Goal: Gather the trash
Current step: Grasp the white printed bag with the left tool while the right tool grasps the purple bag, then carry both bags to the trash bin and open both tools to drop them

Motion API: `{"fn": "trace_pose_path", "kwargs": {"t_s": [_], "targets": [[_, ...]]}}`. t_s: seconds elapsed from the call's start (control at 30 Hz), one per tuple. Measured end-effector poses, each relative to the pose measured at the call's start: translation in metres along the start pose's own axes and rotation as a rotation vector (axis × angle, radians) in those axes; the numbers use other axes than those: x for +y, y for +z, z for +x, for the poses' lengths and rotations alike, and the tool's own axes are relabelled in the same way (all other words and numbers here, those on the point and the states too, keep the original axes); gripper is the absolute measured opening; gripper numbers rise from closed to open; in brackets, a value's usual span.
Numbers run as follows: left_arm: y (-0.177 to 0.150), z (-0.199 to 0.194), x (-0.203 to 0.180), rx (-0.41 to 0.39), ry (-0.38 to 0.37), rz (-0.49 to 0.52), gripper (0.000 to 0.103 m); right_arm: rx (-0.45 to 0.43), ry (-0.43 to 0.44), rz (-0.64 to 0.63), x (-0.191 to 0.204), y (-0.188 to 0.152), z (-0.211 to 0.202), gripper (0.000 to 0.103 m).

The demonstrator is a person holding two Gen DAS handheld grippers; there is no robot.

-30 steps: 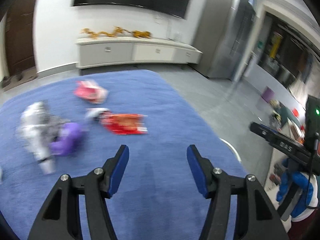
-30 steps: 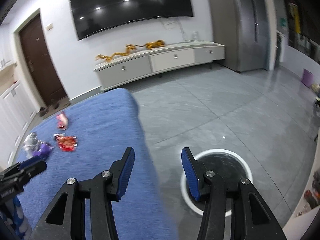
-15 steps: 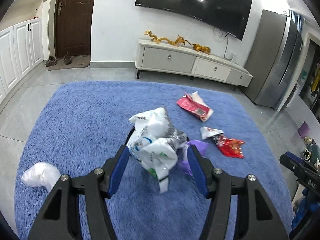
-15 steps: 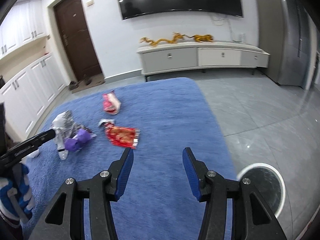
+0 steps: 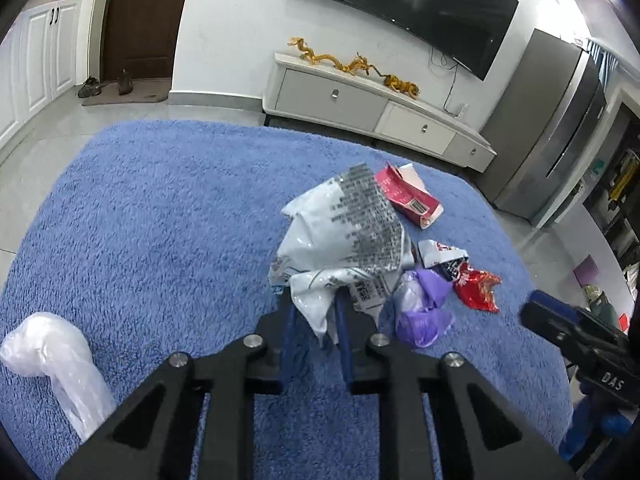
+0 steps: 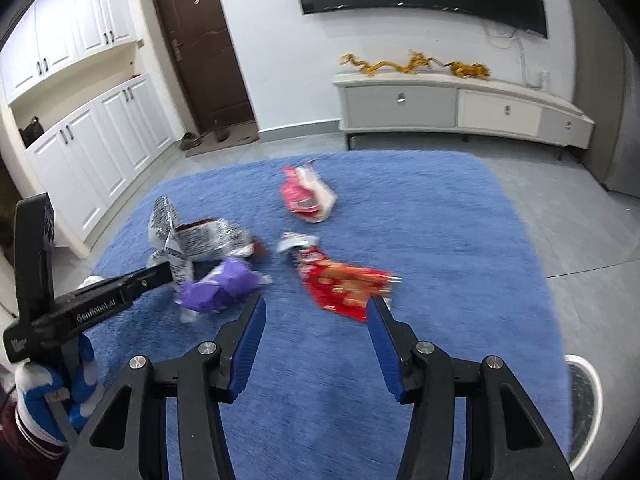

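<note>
Closure is the change: left gripper point(image 5: 314, 316), apart half a second ago, now clamps the white wrapper point(image 5: 344, 236); right gripper point(image 6: 316, 320) stays apart, red packet point(image 6: 344, 284) at twelve o'clock.

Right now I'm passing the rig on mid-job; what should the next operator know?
Left claw: shut on the white printed bag.
Right claw: open, empty, hovering just short of the red snack wrapper.
On the blue rug: purple wrapper, pink-and-white packet, clear plastic bag.
White-rimmed bin: on the floor at the rug's right edge.
Done: one bag gripped.
Left: bin it, then collect the rest.
</note>
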State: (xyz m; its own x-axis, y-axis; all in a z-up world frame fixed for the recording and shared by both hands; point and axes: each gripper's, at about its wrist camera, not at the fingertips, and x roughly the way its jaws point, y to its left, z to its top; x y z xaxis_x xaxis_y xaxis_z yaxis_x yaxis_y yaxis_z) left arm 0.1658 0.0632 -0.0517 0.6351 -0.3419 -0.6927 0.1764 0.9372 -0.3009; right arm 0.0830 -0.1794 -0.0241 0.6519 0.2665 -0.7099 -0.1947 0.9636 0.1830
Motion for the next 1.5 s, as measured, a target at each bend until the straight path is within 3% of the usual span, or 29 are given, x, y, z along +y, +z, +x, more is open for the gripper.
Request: {"fn": "trace_pose_path", "kwargs": {"t_s": [0.2, 0.27, 0.53, 0.83, 0.9, 0.97, 1.0, 1.23, 1.5], "targets": [[-0.005, -0.01, 0.013, -0.02, -0.038, -0.03, 0.014, 0.045, 0.078, -0.011, 0.026, 0.004, 0.03, 0.052], [-0.008, -0.019, 0.017, -0.033, -0.044, -0.031, 0.013, 0.051, 0.097, 0.003, 0.029, 0.006, 0.037, 0.058], [-0.02, -0.05, 0.029, -0.06, -0.048, -0.038, 0.012, 0.083, 0.157, 0.067, 0.035, 0.016, 0.067, 0.058], [-0.023, -0.075, 0.034, -0.086, -0.037, -0.051, 0.012, 0.069, 0.232, 0.098, 0.043, 0.021, 0.069, 0.058], [-0.025, -0.082, 0.034, -0.093, -0.034, -0.051, 0.012, 0.068, 0.248, 0.105, 0.045, 0.024, 0.071, 0.052], [-0.026, -0.088, 0.032, -0.1, -0.03, -0.049, 0.011, 0.08, 0.232, 0.101, 0.047, 0.025, 0.076, 0.032], [-0.027, -0.093, 0.03, -0.105, -0.027, -0.047, 0.011, 0.084, 0.227, 0.102, 0.047, 0.024, 0.077, 0.03], [-0.029, -0.116, 0.017, -0.137, -0.032, -0.021, 0.011, 0.016, 0.211, 0.088, 0.039, 0.013, 0.036, 0.025], [-0.037, -0.126, -0.032, -0.134, -0.11, 0.045, 0.011, -0.074, 0.07, 0.066, -0.003, -0.019, -0.044, 0.025]]}}
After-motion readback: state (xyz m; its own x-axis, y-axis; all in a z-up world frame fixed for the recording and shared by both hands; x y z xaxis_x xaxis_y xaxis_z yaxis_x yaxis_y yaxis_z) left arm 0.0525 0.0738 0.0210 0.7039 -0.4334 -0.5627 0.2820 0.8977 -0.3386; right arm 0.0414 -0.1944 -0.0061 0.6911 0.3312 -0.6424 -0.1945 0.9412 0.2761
